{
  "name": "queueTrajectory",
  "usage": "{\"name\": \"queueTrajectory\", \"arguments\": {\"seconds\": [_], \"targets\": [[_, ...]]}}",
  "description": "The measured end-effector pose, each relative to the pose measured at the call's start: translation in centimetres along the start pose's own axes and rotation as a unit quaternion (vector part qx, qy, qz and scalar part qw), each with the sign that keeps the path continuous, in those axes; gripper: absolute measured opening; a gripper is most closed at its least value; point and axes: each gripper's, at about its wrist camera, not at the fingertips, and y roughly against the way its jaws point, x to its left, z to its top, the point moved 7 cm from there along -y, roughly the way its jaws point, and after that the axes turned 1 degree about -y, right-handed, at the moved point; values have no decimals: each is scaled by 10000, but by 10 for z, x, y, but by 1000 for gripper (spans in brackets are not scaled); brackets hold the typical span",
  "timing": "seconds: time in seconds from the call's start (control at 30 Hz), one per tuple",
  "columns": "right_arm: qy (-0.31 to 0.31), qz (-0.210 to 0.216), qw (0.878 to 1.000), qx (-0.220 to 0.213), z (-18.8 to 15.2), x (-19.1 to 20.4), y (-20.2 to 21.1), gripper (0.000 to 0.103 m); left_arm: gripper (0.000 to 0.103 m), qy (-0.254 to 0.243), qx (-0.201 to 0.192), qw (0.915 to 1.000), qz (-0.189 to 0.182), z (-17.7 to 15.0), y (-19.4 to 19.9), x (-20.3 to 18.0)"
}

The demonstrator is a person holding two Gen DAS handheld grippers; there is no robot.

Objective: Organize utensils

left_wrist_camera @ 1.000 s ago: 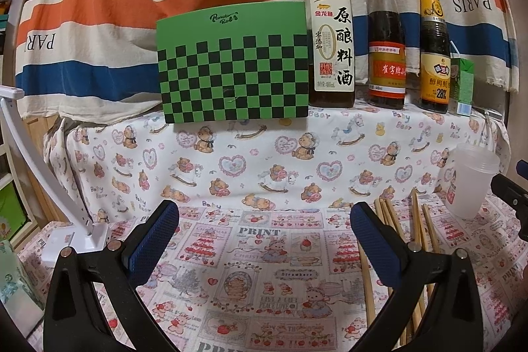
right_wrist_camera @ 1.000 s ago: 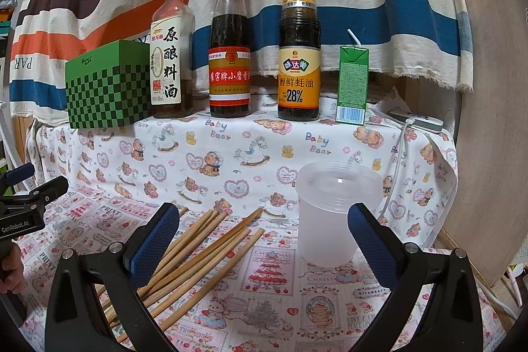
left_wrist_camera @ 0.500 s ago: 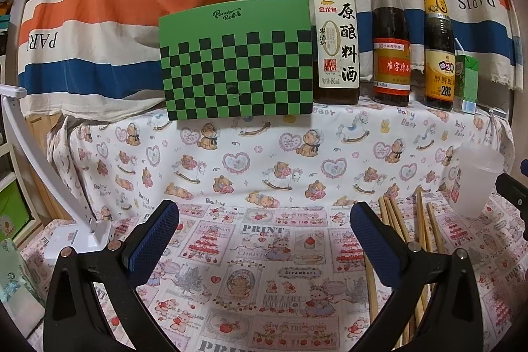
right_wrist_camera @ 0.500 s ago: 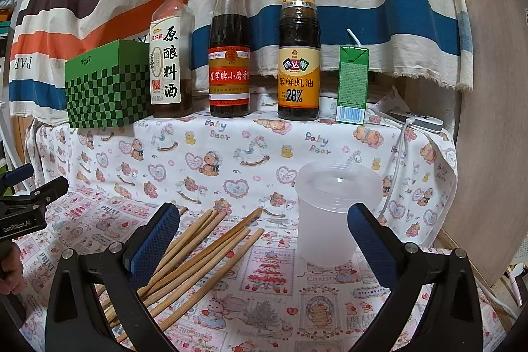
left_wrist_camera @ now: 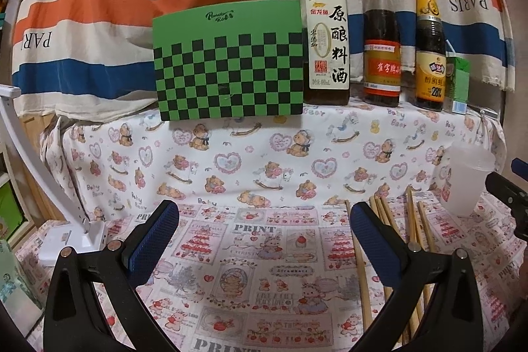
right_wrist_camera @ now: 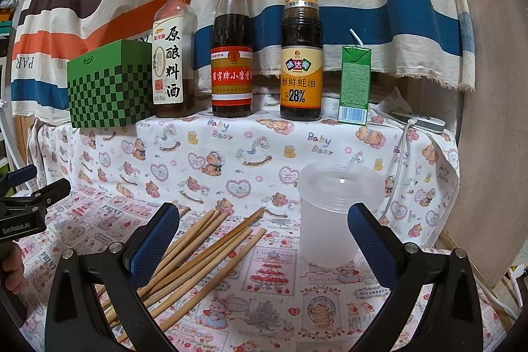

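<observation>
Several wooden chopsticks (right_wrist_camera: 211, 248) lie loose on the printed tablecloth, fanned out; in the left wrist view they (left_wrist_camera: 417, 228) lie to the right, partly behind my right finger. A translucent plastic cup (right_wrist_camera: 336, 210) stands upright just right of them; it also shows in the left wrist view (left_wrist_camera: 467, 178). My left gripper (left_wrist_camera: 264, 236) is open and empty above the cloth, left of the chopsticks. My right gripper (right_wrist_camera: 264, 236) is open and empty, hovering over the chopsticks with the cup inside its right finger.
On the raised shelf behind stand a green checkered box (left_wrist_camera: 229, 61), three sauce bottles (right_wrist_camera: 232, 55) and a green juice carton (right_wrist_camera: 354, 84). A white lamp base (left_wrist_camera: 74, 238) sits at the left. A wooden panel (right_wrist_camera: 491, 121) bounds the right side.
The left gripper has tilted or shifted slightly, so the shelf and box sit a little higher and more to the right in its view. The right gripper has not moved.
</observation>
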Motion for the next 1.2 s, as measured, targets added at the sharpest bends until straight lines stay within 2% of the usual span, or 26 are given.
{"name": "queueTrajectory", "arguments": {"seconds": [0.23, 0.4, 0.47, 0.53, 0.57, 0.67, 0.73, 0.8, 0.83, 0.9, 1.0, 1.03, 1.1, 1.2], "targets": [[-8, -29, 10000, -5, 0, 0, 1, 103, 103, -330, -2, 9993, -178, 4, 11, -10], [-34, -68, 10000, -11, 0, -2, 1, 103, 103, 83, -406, 9986, -321, 15, 35, -1], [-35, -58, 10000, -3, 0, -2, 1, 101, 103, 118, -359, 9983, -448, 19, 39, 0], [-36, -47, 10000, 65, -1, -2, 0, 93, 103, 158, -153, 9993, -315, 19, 36, 3], [-56, -15, 9999, 117, -1, -2, -1, 92, 102, 189, -63, 9992, -341, 18, 35, 4], [-262, 176, 9992, 254, -2, -3, -3, 89, 86, 167, 196, 9982, -547, 19, 30, 0], [-256, 149, 9993, 228, -1, -4, -2, 81, 75, 276, 441, 9965, -648, 23, 28, -4], [-192, 92, 9996, 185, -1, -4, 0, 78, 63, 452, 633, 9935, -833, 28, 27, -11], [-201, 108, 9996, 183, -1, -5, 1, 74, 61, 514, 754, 9920, -874, 31, 25, -16], [-352, 250, 9988, 232, 1, -7, 3, 67, 42, 511, 1012, 9900, -835, 34, 16, -25], [-468, 415, 9976, 301, 4, -8, 5, 57, 38, 422, 1511, 9847, -761, 29, -1, -35], [-472, 449, 9974, 310, 4, -8, 7, 51, 38, 288, 1723, 9809, -856, 23, -6, -42], [-492, 577, 9965, 353, 5, -7, 7, 48, 38, -73, 2238, 9670, -1215, 4, -16, -60], [-532, 613, 9958, 433, 4, -8, 6, 43, 37, -313, 2537, 9560, -1439, -18, -25, -74]]}}
